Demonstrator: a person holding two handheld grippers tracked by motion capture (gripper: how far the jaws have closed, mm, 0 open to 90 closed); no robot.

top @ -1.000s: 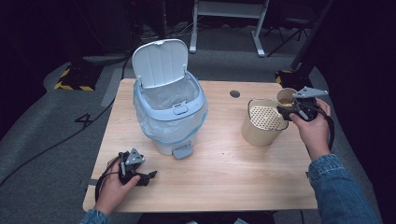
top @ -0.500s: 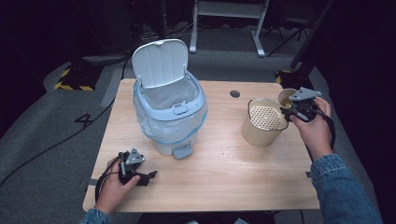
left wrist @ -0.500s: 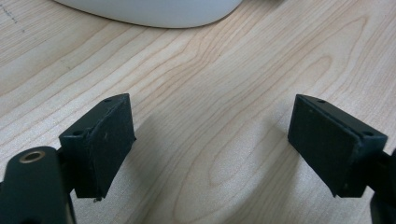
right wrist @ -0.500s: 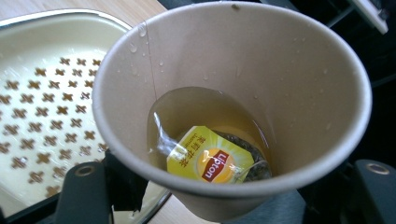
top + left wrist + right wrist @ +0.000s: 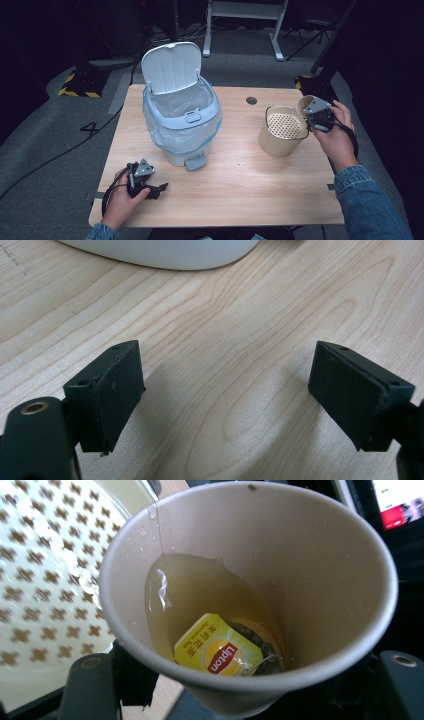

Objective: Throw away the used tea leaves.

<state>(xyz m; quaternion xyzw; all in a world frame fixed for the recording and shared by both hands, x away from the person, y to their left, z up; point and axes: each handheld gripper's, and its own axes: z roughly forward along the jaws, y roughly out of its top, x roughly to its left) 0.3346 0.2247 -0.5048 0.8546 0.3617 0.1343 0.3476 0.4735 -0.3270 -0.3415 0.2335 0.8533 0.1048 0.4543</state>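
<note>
A tilted brown paper cup (image 5: pixel 260 580) holds pale tea and a yellow Lipton tea bag (image 5: pixel 220 652), and my right gripper (image 5: pixel 240 690) is shut on its lower part. In the high view the cup (image 5: pixel 305 103) leans over the right rim of a beige bucket (image 5: pixel 280 142), which has a perforated strainer (image 5: pixel 286 125) inside; the right gripper (image 5: pixel 315 117) is at the table's right side. The liquid reaches towards the cup's lip over the strainer (image 5: pixel 45 580). My left gripper (image 5: pixel 152 189) rests open on the table near the front left, with bare wood between its pads (image 5: pixel 115 390).
A pale blue pedal bin (image 5: pixel 182 125) with a plastic liner and its white lid (image 5: pixel 171 66) raised stands centre-left on the wooden table (image 5: pixel 240 185). Its white base (image 5: pixel 165 252) lies just ahead of the left gripper. A round cable hole (image 5: pixel 251 100) is behind the bucket.
Almost nothing has moved. The right gripper keeps the cup tilted at the bucket's rim with only a slight shift; the left hand has stayed still.
</note>
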